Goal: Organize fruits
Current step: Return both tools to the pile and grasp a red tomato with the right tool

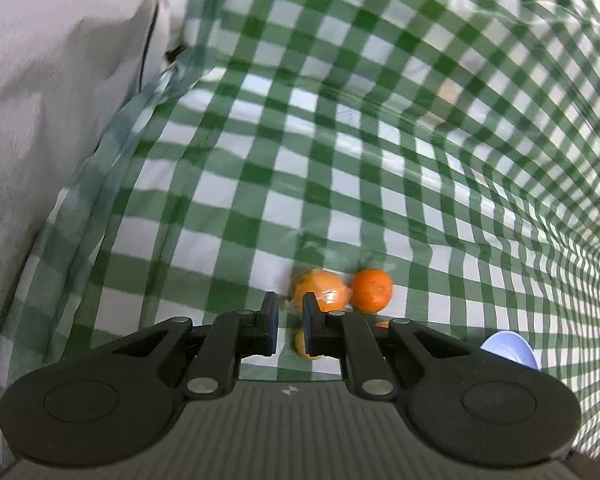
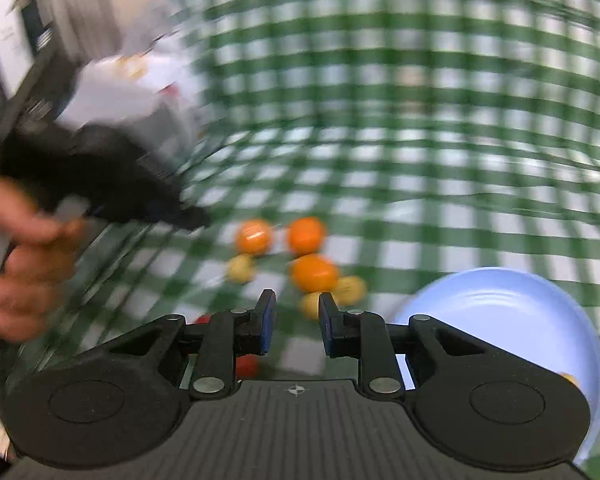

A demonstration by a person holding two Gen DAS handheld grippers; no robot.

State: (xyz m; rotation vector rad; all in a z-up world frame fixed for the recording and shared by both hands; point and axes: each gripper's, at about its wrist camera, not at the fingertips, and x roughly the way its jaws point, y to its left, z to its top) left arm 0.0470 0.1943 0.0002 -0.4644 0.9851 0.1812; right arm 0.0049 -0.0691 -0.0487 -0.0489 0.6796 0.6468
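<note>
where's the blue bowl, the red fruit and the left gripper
blue bowl (image 2: pixel 512 304): right wrist view, bare inner floor.
red fruit (image 2: pixel 247 366): right wrist view, its visible top.
left gripper (image 1: pixel 291 322): left wrist view, gap midway between fingertips.

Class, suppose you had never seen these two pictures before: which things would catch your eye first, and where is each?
The green-and-white checked tablecloth fills both views. On it, just ahead of the gripper jaws, lies a cluster of round orange fruits with smaller yellow fruits among them. A pale blue round plate sits at the lower right of the right wrist view, and a person's left hand grips the black left gripper at that view's left edge.
</note>
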